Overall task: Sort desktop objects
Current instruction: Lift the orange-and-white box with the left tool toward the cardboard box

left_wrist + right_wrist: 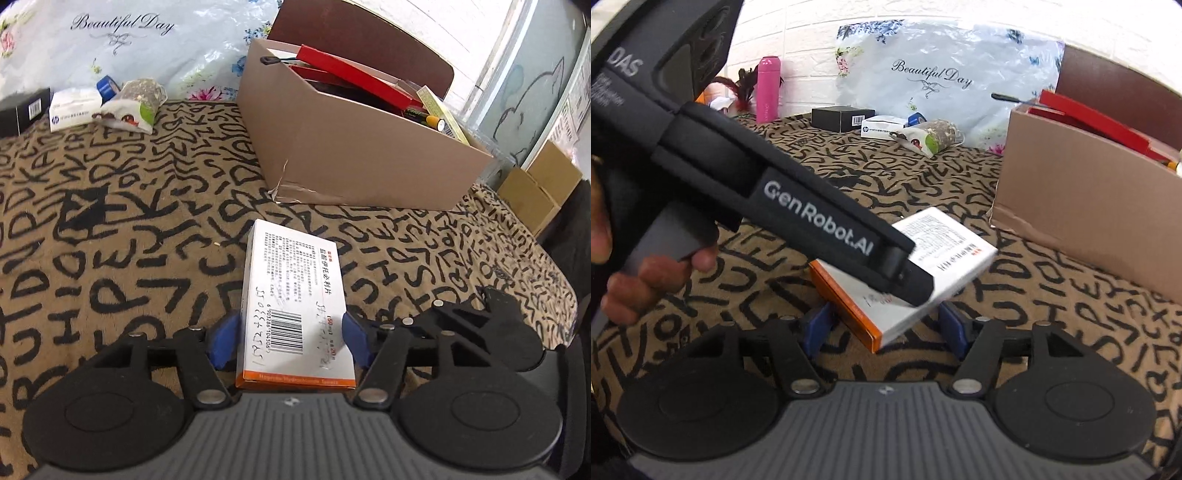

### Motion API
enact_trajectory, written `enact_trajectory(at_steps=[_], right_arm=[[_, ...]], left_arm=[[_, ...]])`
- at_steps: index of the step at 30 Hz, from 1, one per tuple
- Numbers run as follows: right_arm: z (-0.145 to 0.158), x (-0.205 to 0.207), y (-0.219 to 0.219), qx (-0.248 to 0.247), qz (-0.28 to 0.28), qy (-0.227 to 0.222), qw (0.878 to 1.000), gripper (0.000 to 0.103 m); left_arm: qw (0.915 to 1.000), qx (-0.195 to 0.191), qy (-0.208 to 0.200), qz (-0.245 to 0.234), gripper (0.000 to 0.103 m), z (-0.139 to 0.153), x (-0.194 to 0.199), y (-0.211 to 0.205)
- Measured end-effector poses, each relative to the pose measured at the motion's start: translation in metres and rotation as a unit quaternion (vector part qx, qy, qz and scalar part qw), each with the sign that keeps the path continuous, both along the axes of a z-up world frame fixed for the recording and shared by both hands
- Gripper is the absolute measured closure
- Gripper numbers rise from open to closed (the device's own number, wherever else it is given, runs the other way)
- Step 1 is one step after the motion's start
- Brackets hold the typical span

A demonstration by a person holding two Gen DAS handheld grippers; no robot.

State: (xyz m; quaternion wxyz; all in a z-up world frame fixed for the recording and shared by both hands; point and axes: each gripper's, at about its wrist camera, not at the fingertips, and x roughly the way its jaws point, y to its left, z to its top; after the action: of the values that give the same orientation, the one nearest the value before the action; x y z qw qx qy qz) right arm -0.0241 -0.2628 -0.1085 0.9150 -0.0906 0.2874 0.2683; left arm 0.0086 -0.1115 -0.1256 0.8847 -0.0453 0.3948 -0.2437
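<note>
The left claw point(290, 338) is seen closed on the near end of a flat white medicine box point(295, 314), blue pads pressed against its long sides. The box's long axis points away toward a cardboard box point(354, 147). The right claw point(884, 330) stands open beneath it, over letter-patterned cloth point(129, 221).

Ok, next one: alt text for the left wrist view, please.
A white medicine box with an orange edge lies on a letter-patterned cloth between the blue pads of the left tongs, which sit at its sides. Behind it stands an open cardboard box holding red items; small packages lie far left.
</note>
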Motion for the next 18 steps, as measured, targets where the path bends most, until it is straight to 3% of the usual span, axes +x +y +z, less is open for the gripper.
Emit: enact_trajectory(at_steps=[2,7,12,18], right_arm=[[0.001,0.000,-0.003,0.008,-0.005,0.002,1.000,0.040],[0.014,-0.010,-0.012,0.023,-0.024,-0.016,0.999,0.041],[0.048,-0.021,-0.021,0.038,-0.046,-0.079,0.995,0.041],[0.090,-0.005,-0.031,0.059,-0.091,-0.157,0.982,0.041]], left_arm=[[1.0000,0.000,-0.005,0.002,0.047,0.004,-0.002,-0.001],[0.9990,-0.009,-0.042,-0.007,0.050,0.026,-0.013,-0.007],[0.9929,-0.029,-0.113,-0.025,0.050,0.070,-0.016,-0.016],[0.9797,-0.032,-0.190,-0.055,0.049,0.116,0.011,-0.037]])
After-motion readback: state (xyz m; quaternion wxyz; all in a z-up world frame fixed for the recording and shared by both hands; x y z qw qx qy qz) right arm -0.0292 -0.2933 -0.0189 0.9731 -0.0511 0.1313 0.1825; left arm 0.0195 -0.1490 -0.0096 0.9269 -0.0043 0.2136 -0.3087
